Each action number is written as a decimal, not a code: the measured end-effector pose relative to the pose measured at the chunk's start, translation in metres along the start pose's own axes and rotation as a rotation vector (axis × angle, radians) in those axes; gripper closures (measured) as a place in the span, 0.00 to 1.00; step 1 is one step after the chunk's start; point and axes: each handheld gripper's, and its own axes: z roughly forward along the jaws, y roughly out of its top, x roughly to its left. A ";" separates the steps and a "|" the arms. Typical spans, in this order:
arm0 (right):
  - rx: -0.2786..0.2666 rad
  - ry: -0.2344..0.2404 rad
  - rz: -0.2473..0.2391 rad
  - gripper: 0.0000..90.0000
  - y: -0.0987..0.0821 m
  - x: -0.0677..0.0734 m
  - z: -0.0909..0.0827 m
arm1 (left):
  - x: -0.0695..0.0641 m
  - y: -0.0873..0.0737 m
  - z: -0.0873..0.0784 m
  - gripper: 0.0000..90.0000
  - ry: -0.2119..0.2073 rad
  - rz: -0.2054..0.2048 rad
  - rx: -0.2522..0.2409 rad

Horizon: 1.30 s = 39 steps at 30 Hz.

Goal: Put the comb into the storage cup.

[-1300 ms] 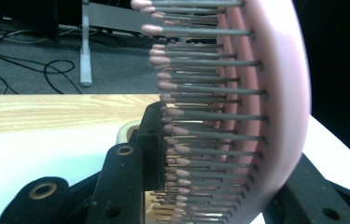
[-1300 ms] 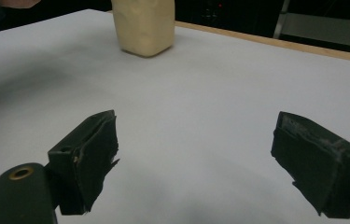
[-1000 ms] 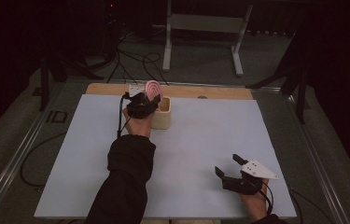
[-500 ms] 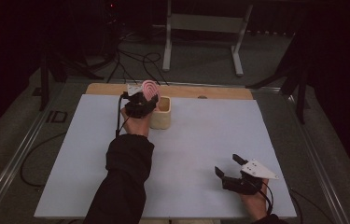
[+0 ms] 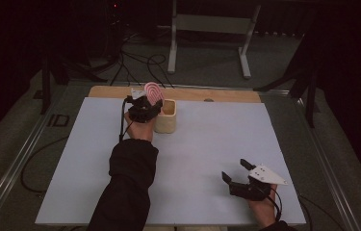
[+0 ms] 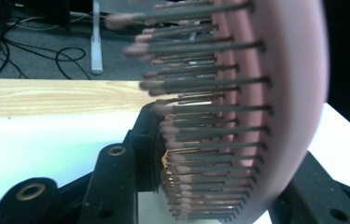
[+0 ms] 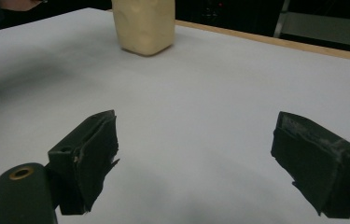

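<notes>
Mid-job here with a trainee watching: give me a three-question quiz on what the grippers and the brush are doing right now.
1. True or false: the right gripper is shut on the cup.
2. What does the left gripper hold? A) pink hairbrush B) spoon C) cloth
3. Fill in: the pink hairbrush is beside the ____ on the white table.

Key: 1 false, it is open and apart from the cup; 2 A; 3 cup.

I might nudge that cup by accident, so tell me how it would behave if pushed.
The cup looks tall and narrow, so a high push would probably tip it. It seems light, so it would likely slide on the smooth white table. The left gripper holds the brush beside it.
</notes>
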 end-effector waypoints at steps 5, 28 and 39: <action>0.000 0.000 0.000 0.16 0.000 0.000 0.000 | 0.002 -0.002 0.000 0.57 0.014 -0.016 -0.003; 0.000 -0.002 -0.002 0.16 0.000 0.000 0.000 | 0.007 -0.005 -0.010 0.02 0.031 0.011 0.003; 0.003 0.001 -0.004 0.16 0.000 0.002 0.001 | 0.003 -0.009 -0.023 0.00 -0.009 0.059 -0.004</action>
